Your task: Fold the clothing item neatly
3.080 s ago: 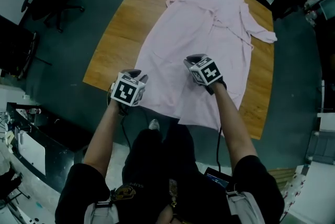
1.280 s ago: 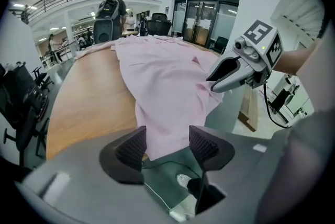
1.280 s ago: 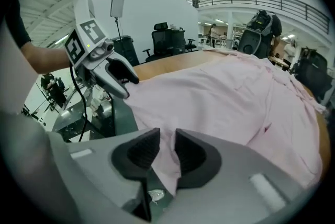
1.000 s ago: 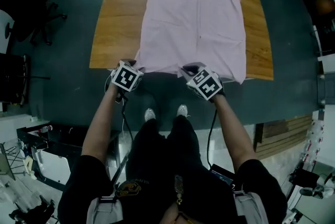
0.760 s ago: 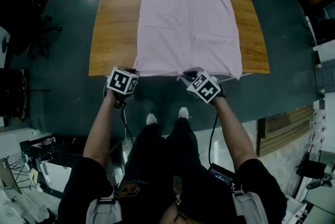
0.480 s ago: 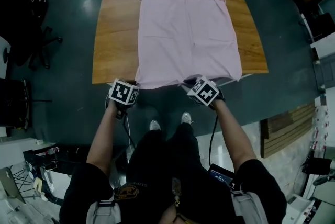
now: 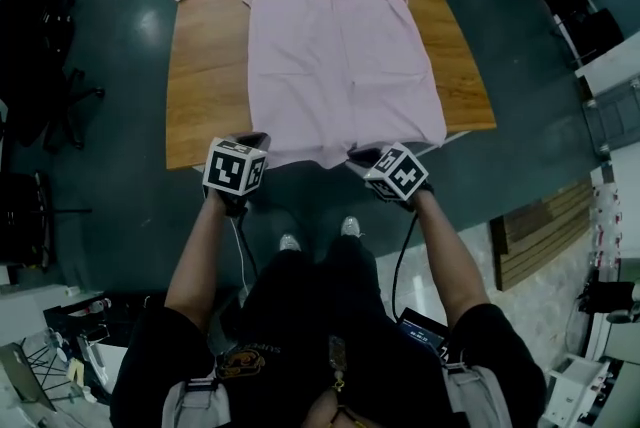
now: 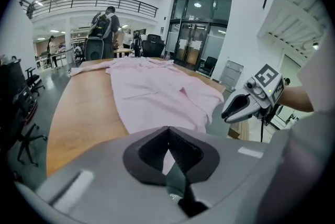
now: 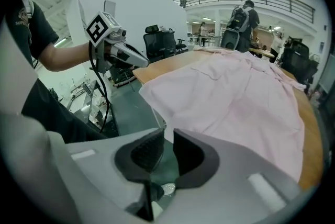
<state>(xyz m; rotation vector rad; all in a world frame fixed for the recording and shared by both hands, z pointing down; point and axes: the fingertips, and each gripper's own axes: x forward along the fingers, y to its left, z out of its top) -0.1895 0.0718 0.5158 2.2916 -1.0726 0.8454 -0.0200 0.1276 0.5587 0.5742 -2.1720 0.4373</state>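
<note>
A long pale pink robe lies flat and straight on the wooden table, collar far and sleeves spread, its hem hanging a little over the near edge. My left gripper is at the hem's left corner, lifted a little off the table. In the left gripper view its jaws are shut on the hem, with pink cloth showing behind the pads. My right gripper is at the middle of the hem. Its jaws have just been opening; a narrow gap shows, the hem's edge at their tips.
Dark floor surrounds the table. Office chairs stand to the left and a wooden pallet to the right. My feet are just short of the near edge. People stand far beyond the table's far end.
The robe lay askew three seconds ago and now lies straight, its hem at the near edge. Both grippers stay at the hem; the left has lifted a little.
</note>
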